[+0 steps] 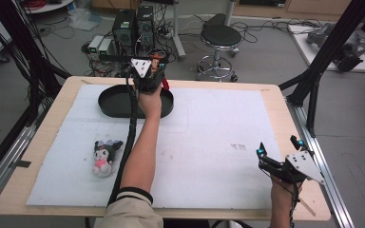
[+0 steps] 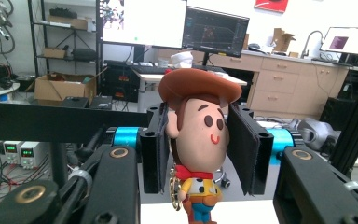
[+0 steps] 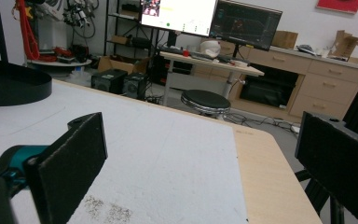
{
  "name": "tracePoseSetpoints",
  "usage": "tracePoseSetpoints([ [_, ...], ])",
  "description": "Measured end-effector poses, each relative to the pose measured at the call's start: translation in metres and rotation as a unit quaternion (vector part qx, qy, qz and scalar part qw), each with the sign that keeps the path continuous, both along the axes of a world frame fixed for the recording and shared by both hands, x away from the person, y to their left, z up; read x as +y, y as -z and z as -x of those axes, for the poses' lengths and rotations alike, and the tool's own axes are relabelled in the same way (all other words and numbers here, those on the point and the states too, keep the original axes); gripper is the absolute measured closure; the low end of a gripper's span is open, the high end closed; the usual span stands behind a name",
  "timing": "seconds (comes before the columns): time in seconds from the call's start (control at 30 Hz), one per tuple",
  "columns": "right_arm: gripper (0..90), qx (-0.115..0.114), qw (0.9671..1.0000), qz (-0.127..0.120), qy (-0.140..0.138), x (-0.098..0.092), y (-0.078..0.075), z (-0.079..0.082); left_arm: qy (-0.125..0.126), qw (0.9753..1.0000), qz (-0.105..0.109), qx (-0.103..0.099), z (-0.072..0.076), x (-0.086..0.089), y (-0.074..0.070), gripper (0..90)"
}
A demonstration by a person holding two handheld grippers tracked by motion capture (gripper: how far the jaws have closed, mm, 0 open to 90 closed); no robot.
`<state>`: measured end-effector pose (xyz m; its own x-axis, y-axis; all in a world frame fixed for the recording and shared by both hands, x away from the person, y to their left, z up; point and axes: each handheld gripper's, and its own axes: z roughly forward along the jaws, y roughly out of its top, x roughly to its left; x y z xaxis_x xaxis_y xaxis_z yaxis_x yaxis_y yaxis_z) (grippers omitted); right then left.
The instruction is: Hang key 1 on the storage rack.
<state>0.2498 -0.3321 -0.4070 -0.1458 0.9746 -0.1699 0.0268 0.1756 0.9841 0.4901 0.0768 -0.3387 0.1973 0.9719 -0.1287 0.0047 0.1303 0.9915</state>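
My left gripper (image 1: 155, 66) is held up above the black oval tray (image 1: 111, 102) at the table's far side, shut on a small cowboy figure (image 2: 198, 140) with a brown hat, red scarf and yellow shirt. The pads (image 2: 161, 147) press the figure's head from both sides, and it hangs upright. The figure (image 1: 156, 59) peeks out at the gripper's tip in the high view. My right gripper (image 1: 279, 148) rests low over the table's near right corner, open, nothing between its pads (image 3: 70, 163).
A black-and-pink plush doll (image 1: 104, 156) lies on the white mat (image 1: 209, 137) at the near left. The tray (image 3: 14, 84) appears far left in the right gripper view. Beyond the table stand a round stool (image 1: 220, 38) and computer boxes (image 1: 133, 31).
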Motion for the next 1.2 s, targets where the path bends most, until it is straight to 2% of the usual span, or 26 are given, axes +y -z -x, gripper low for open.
tracePoseSetpoints([
  [0.13, 1.3, -0.001, 1.0000, 0.001, -0.001, 0.000, 0.000, 0.000, -0.002, 1.0000, 0.000, -0.004, 0.000, 0.000, 0.000, 59.3],
  [0.4, 1.3, 0.000, 1.0000, -0.002, -0.001, 0.000, 0.000, 0.000, -0.009, 0.9999, 0.004, 0.007, -0.003, 0.003, 0.003, 57.9],
  [0.6, 1.3, 0.000, 1.0000, -0.003, -0.001, 0.000, 0.000, 0.000, -0.015, 0.9998, 0.013, -0.006, -0.001, 0.006, -0.001, 51.0],
  [0.67, 1.3, 0.000, 1.0000, -0.002, -0.001, 0.000, 0.000, 0.000, -0.019, 0.9998, 0.008, -0.006, 0.000, 0.007, -0.002, 46.8],
  [0.73, 1.3, 0.000, 1.0000, -0.003, -0.001, 0.000, 0.000, 0.000, -0.018, 0.9997, 0.017, -0.004, 0.000, 0.009, -0.003, 40.7],
  [0.87, 1.3, -0.001, 1.0000, -0.001, -0.003, 0.001, -0.001, 0.000, -0.010, 0.9997, 0.019, -0.005, 0.003, 0.009, -0.006, 29.6],
  [0.9, 1.3, -0.002, 1.0000, -0.003, -0.002, 0.001, -0.001, 0.000, -0.005, 0.9999, 0.012, -0.005, 0.004, 0.009, -0.008, 27.2],
  [1.0, 1.3, 0.001, 1.0000, -0.003, -0.001, 0.001, -0.001, 0.000, 0.007, 0.9999, 0.008, -0.013, 0.008, 0.007, -0.011, 16.4],
  [1.07, 1.3, 0.000, 1.0000, -0.004, -0.001, 0.001, -0.001, 0.000, 0.006, 0.9999, 0.003, -0.013, 0.011, 0.006, -0.014, 13.2],
  [1.13, 1.3, -0.001, 1.0000, -0.005, -0.002, 0.001, -0.001, 0.000, 0.003, 0.9999, 0.002, -0.011, 0.015, 0.005, -0.015, 6.2],
  [1.2, 1.3, 0.001, 1.0000, 0.000, -0.004, 0.000, 0.000, 0.000, 0.006, 0.9998, 0.001, -0.017, 0.019, 0.005, -0.016, 4.8],
])
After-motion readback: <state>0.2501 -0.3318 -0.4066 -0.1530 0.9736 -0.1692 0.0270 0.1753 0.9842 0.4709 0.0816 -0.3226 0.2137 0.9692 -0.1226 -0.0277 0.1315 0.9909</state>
